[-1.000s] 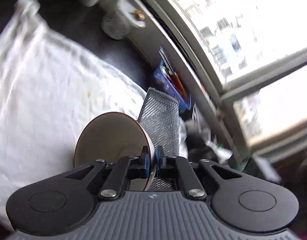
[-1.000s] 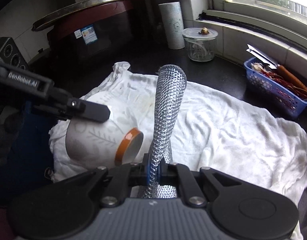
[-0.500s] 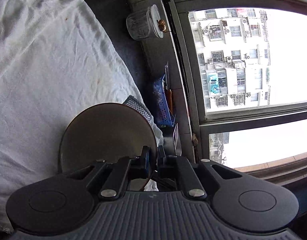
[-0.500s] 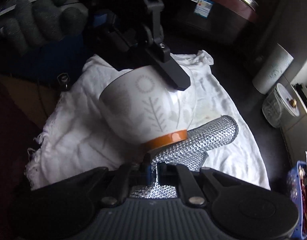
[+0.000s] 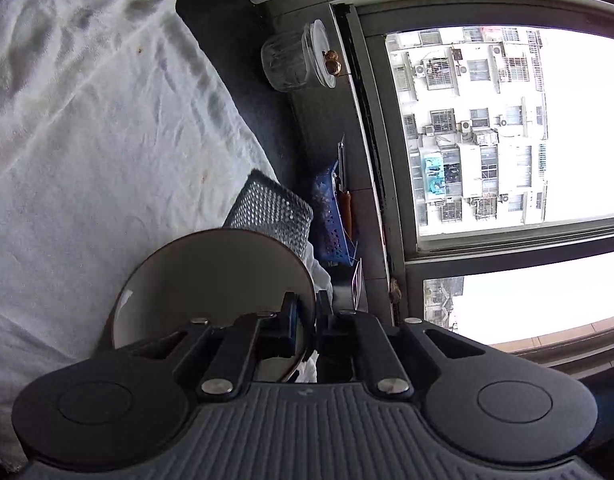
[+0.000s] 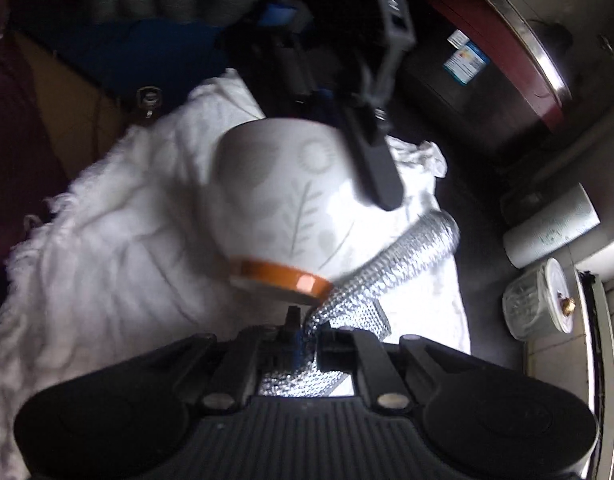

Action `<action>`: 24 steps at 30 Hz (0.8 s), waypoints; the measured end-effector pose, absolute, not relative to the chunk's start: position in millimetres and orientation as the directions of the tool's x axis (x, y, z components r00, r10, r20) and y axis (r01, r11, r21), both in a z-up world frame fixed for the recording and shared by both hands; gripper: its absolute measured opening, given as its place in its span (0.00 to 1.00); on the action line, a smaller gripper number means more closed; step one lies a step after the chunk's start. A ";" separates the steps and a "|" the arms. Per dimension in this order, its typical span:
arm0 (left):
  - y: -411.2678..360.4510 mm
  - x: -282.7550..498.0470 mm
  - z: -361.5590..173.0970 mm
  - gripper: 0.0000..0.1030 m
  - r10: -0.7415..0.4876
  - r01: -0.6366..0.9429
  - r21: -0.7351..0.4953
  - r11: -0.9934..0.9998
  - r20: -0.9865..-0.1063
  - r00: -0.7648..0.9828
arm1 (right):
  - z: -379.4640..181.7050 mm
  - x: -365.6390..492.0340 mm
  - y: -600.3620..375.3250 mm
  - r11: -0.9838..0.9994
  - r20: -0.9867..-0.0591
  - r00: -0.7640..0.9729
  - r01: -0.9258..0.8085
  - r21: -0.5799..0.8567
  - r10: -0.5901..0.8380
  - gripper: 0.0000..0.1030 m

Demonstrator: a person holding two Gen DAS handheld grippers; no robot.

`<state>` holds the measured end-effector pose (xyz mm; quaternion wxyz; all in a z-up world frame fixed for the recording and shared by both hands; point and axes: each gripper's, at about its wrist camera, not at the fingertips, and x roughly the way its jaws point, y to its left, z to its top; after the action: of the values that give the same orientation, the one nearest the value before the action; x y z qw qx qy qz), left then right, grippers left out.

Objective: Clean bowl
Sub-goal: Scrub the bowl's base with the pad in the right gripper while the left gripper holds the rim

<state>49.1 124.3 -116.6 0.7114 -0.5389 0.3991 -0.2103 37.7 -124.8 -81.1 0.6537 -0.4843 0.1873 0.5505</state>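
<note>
A: Item one?

B: Bowl [image 6: 291, 204], one. White outside with pale grey leaf and sun motifs, orange band round the foot, plain grey-lit inside. Held in the air on its side above the white towel [image 5: 87, 140], one.

A: Held by?

B: Left gripper [image 5: 306, 320], clamped on the rim, one finger inside the bowl, one outside.

A: Item two?

B: Silver mesh scouring cloth [image 6: 391, 264], one. Pinched tight in the right gripper [image 6: 307, 336]; it runs up past the bowl's foot and touches the lower wall.

A: Sundries?

B: Glass jar with lid [image 5: 295, 60], one. Blue basket [image 5: 331, 216], one, contents unclear. Paper roll [image 6: 551, 228], one. All on the dark counter by the window [image 5: 507, 128].
</note>
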 end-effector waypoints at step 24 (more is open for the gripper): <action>112.3 27.2 -116.1 0.11 -0.643 -0.198 -0.926 0.322 -0.367 0.672 | -79.7 15.8 -99.2 0.323 -0.763 0.444 -0.891 -0.320 0.469 0.07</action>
<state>27.2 112.3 -116.1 0.7218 -0.5614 0.3743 -0.1540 15.8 -99.2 -79.7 0.7630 -0.3742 0.2817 0.4454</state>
